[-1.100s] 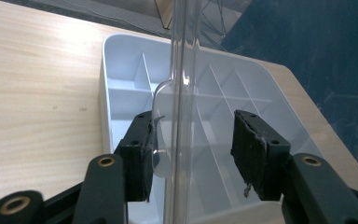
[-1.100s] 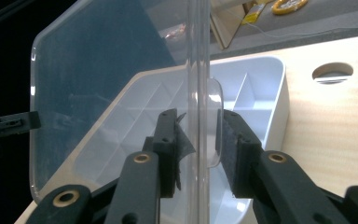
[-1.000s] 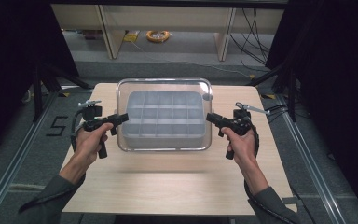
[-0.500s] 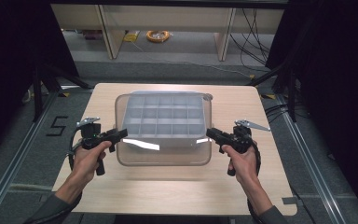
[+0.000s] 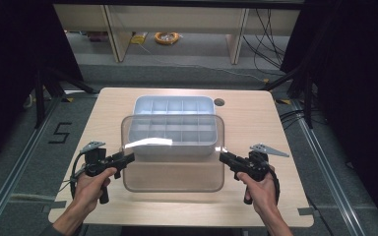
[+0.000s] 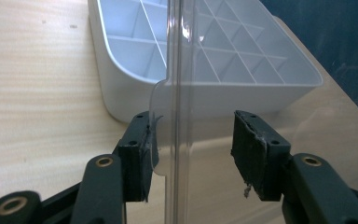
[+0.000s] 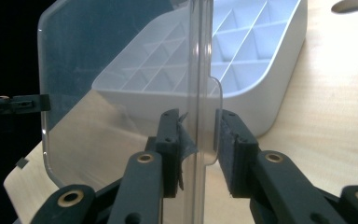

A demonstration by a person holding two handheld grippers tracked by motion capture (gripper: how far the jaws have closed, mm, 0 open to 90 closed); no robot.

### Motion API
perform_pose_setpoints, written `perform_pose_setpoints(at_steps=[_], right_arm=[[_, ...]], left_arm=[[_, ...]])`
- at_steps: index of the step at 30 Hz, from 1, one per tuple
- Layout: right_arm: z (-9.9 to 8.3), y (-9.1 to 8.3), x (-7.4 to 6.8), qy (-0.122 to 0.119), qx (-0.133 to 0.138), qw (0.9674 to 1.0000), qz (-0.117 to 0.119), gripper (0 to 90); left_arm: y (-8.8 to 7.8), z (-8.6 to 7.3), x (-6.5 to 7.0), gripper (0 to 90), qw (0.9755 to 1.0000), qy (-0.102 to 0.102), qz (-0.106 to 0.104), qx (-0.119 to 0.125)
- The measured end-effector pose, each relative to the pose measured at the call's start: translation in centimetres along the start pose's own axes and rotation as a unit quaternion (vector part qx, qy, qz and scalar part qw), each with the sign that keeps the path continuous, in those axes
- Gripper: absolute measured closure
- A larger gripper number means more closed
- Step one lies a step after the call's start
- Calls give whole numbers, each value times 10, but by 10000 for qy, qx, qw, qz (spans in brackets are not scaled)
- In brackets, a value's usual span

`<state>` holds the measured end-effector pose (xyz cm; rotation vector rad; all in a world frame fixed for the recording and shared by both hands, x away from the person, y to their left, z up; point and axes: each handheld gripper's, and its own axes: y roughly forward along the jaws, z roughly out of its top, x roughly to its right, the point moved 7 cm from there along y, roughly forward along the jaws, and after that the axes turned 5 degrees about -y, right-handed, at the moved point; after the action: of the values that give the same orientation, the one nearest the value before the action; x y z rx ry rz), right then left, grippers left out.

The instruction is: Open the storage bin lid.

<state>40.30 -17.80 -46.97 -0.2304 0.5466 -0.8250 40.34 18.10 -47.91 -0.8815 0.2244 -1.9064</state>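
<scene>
On a pale wooden table (image 5: 275,123) in a dark-curtained room, clear lid (image 5: 172,172) clamped at either end by left gripper (image 5: 128,158) and right gripper (image 5: 223,157), near the white divided tray (image 5: 173,105).

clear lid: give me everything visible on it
The clear lid is a see-through plastic rectangle with rounded corners, a raised rim and a small tab at each short end. It is off the white divided tray, held roughly flat above the table, its far edge overlapping the tray's near part. The left tool holds the left tab and the right tool the right tab, both shut on it. A bright glare streak crosses its far left part.
</scene>
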Motion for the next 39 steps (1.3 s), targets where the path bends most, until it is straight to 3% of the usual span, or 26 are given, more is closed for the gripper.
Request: perform_pose_setpoints(at_steps=[2,3,5,8,9,14,16,17,18,19,20,21,22,23,24,25,26,32,33,34,38,39], right_arm=[[-5,-1,1,-18,14,10000,-17,721],[-8,-3,-4,243,-65,9997,39,721],[-13,-4,-2,86,-58,9999,26,721],[-20,-6,-5,43,-106,9999,15,721],[-22,-8,-8,142,-149,9998,58,721],[-26,-11,-12,-77,-122,9999,40,721],[-27,-11,-14,-62,-164,9998,26,721],[-31,-12,-19,125,-243,9996,1,721],[-32,-11,-16,-102,-202,9997,8,721],[-34,-12,-19,36,-247,9997,36,721],[-35,-11,-17,-77,-231,9997,41,720],[-37,-12,-20,84,-276,9996,27,720],[-39,-11,-17,-99,-259,9996,-3,721],[-40,-12,-17,-81,-257,9996,15,721],[-42,-13,-21,201,-325,9993,21,721],[-42,-13,-21,201,-325,9993,21,721],[-43,-14,-19,3,-270,9996,54,721],[-50,-17,-17,2,-323,9995,38,719],[-53,-19,-19,187,-417,9989,71,719],[-55,-17,-16,87,-392,9992,54,717],[-64,-14,-10,121,-517,9986,7,706],[-66,-15,-15,510,-638,9967,30,704]], left_arm=[[-1,-5,-1,495,10000,13,-19,-72],[-2,-7,-1,498,10000,-7,-21,-67],[-4,-11,-1,499,10000,-12,-23,-91],[-6,-17,-3,499,9999,-8,-40,-105],[-8,-19,-3,498,9999,-25,-31,-137],[-12,-27,-6,499,9998,-13,-40,-198],[-13,-28,-6,498,9998,-21,-30,-203],[-14,-32,-7,498,9997,-24,-75,-226],[-14,-34,-9,497,9997,-46,-13,-244],[-15,-36,-9,497,9996,-59,-30,-292],[-15,-36,-9,498,9996,-59,-30,-292],[-15,-40,-10,498,9995,-73,-25,-304],[-15,-40,-10,499,9995,-73,-25,-304],[-15,-42,-10,499,9995,-65,-29,-316],[-15,-46,-11,500,9992,-72,-61,-397],[-15,-46,-11,499,9992,-72,-61,-397],[-15,-48,-11,499,9990,-86,-51,-426],[-15,-54,-11,500,9985,-90,-92,-532],[-14,-54,-11,500,9986,-89,-82,-506],[-14,-54,-11,501,9986,-89,-82,-506],[-11,-55,-11,505,9983,-53,-62,-569],[-10,-56,-11,504,9980,-22,-76,-630]])
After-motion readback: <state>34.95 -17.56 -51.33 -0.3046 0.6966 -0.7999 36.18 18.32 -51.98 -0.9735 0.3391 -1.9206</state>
